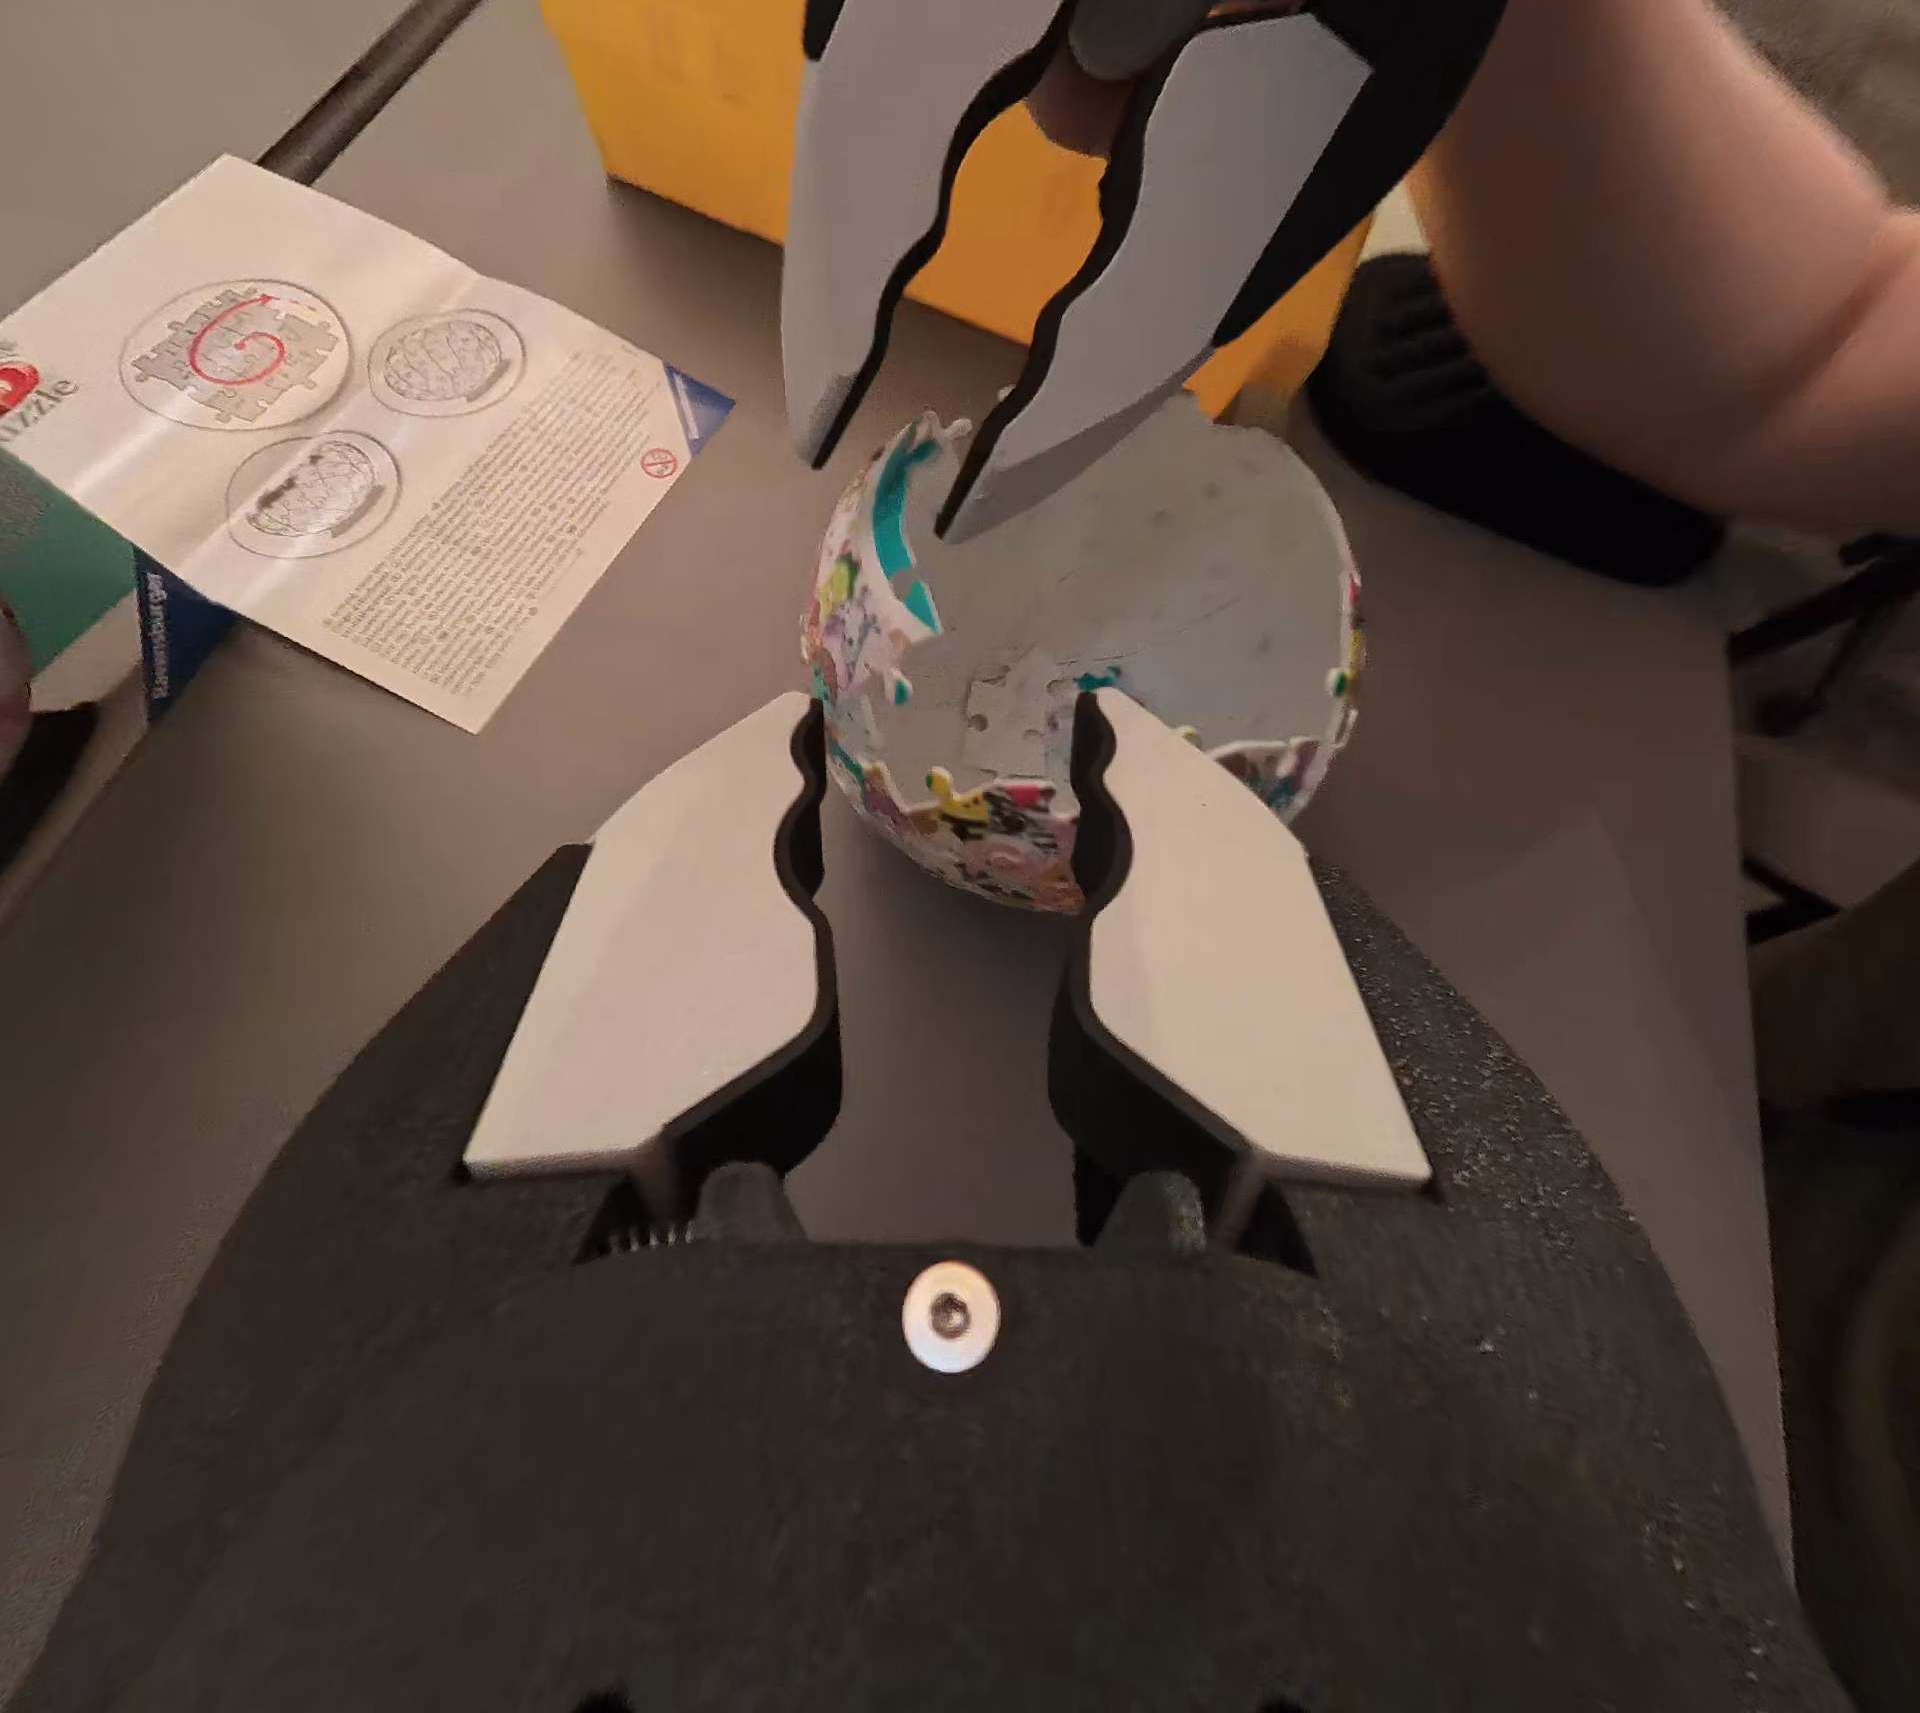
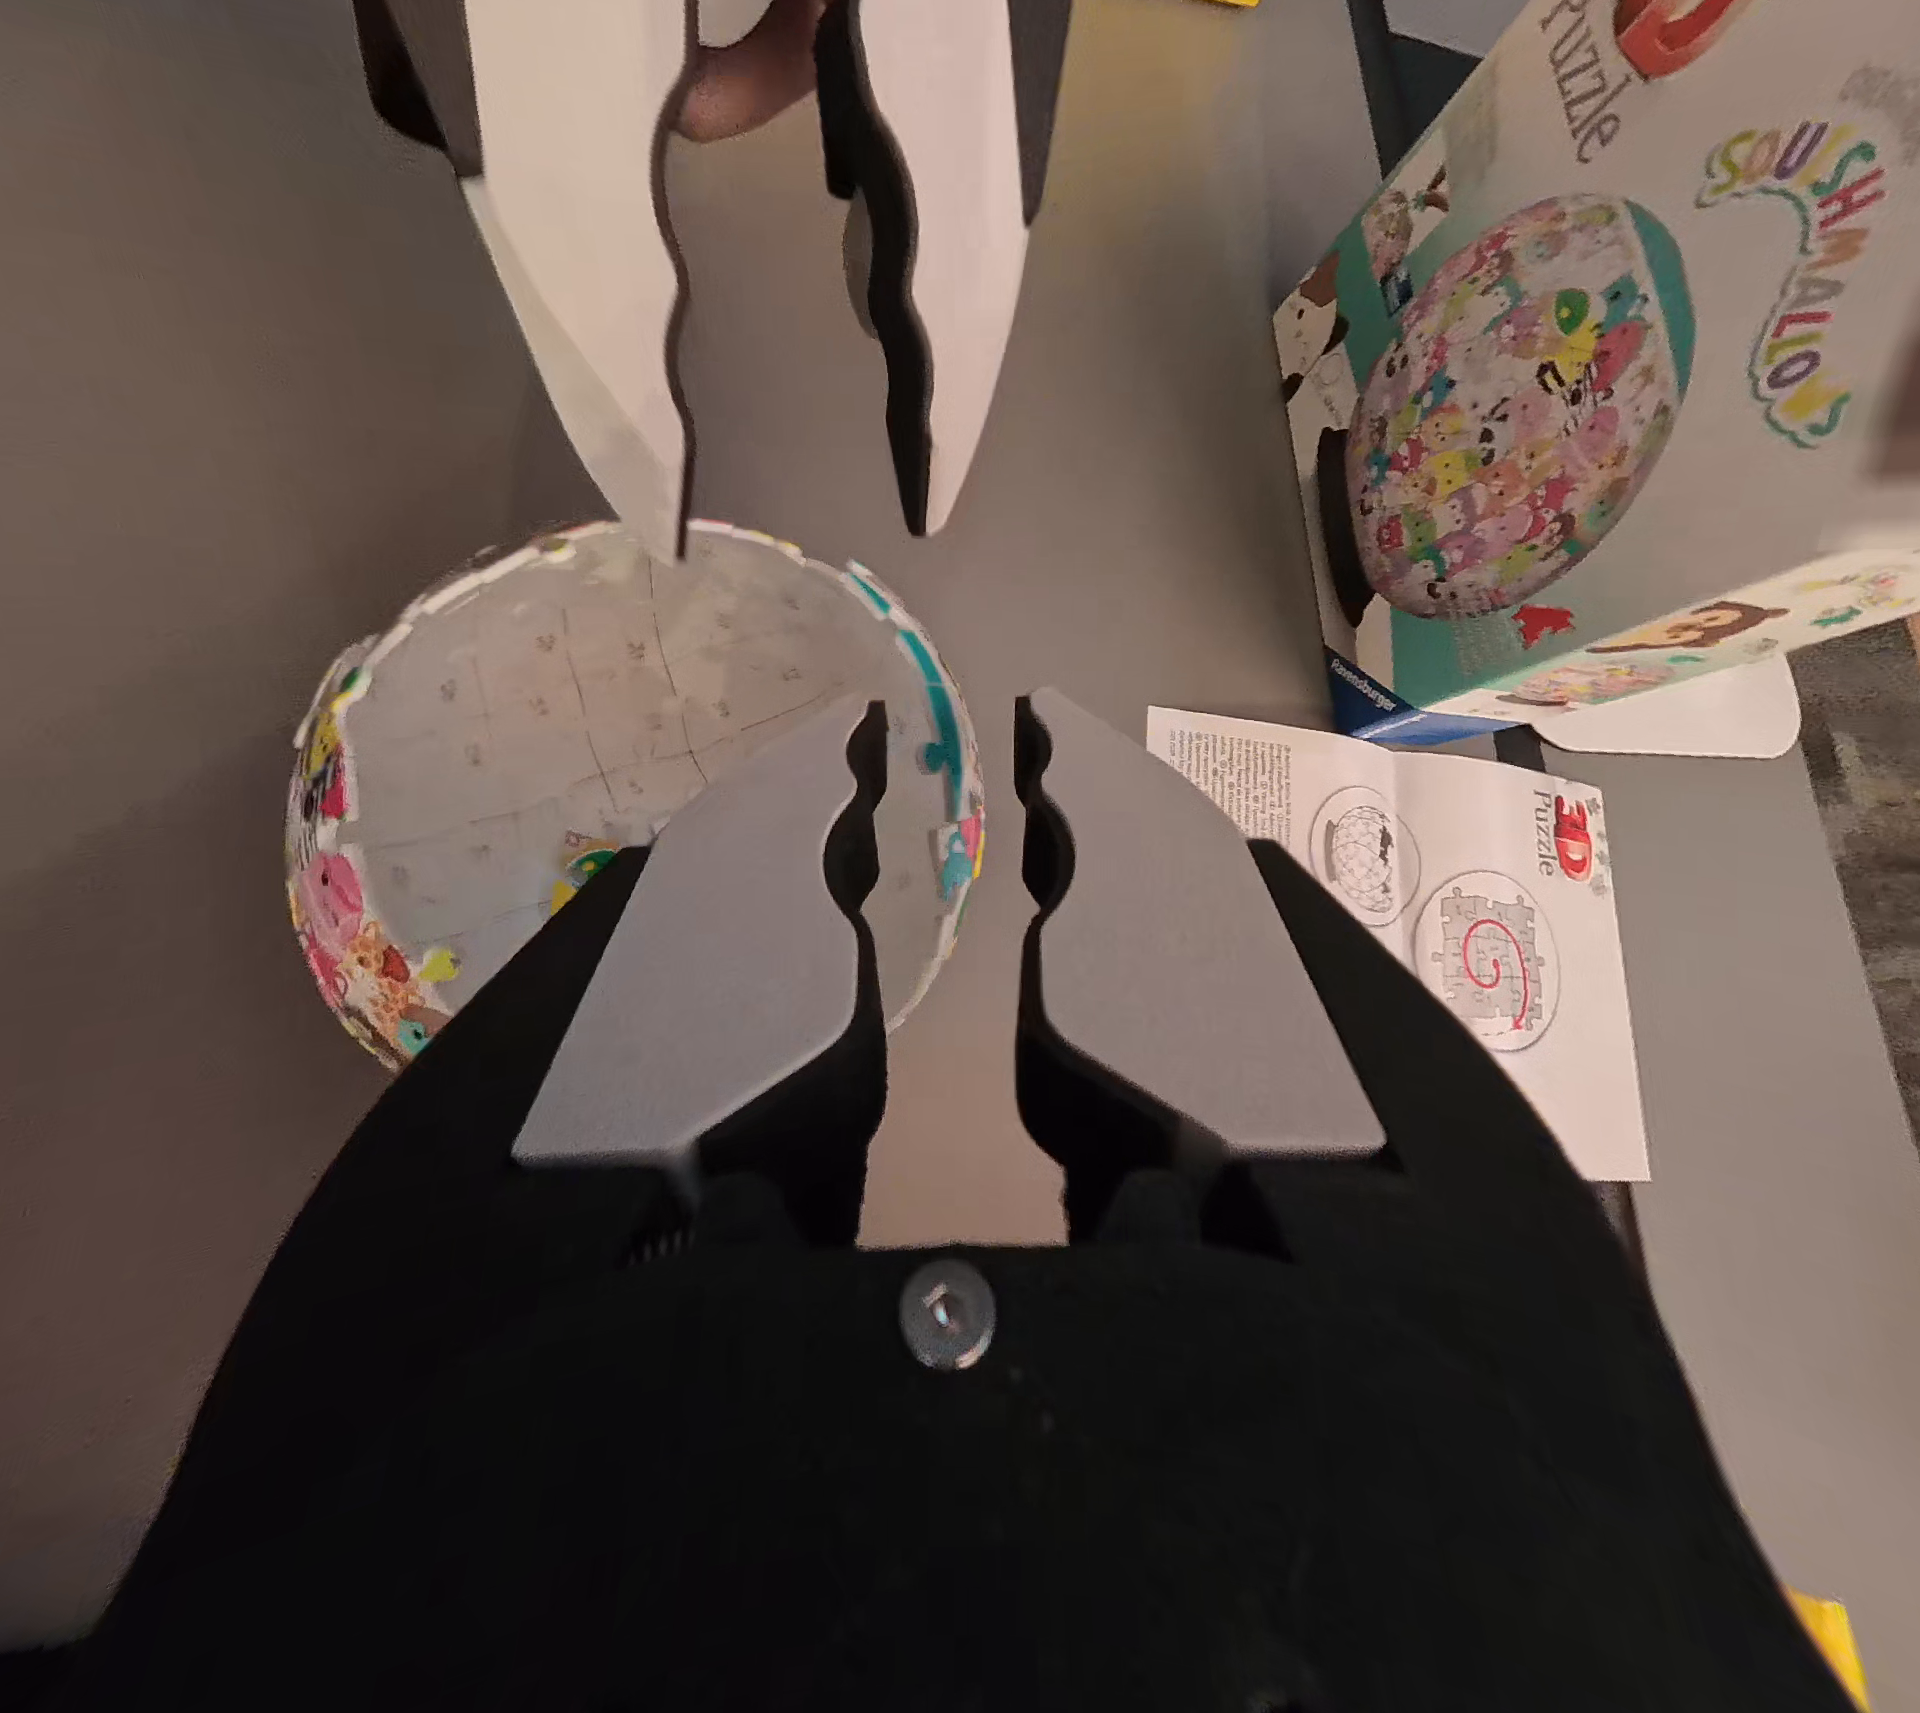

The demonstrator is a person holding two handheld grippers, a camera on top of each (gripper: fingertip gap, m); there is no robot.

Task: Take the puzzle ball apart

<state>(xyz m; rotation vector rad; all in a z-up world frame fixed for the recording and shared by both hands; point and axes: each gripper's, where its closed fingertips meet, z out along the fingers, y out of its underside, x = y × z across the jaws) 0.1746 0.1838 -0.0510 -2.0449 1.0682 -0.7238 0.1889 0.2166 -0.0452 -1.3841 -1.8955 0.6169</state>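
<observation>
While the puzzle ball (image 1: 1091,676) sits on the grey table (image 1: 468,884) as an open half-shell, its white inside facing up and its jagged rim showing loose piece edges, both grippers stand over it from opposite sides; the left gripper (image 1: 945,718) has its fingers parted with a clear gap between them, holding nothing, and its tips sit just at the near rim of the shell, one to each side of a stretch of that rim; the right gripper (image 2: 951,707) is likewise parted and empty, one finger (image 2: 748,884) over the shell's edge by the teal band and the other over bare table beside it. From the left wrist view the right gripper (image 1: 883,489) comes down from above, one tip reaching inside the shell; whether it touches the wall I cannot tell. A yellow bin (image 1: 675,1) stands behind the ball; an unfolded instruction sheet (image 1: 364,437) lies flat to one side; the puzzle box (image 2: 1621,313) rests partly on that sheet's far corner.
</observation>
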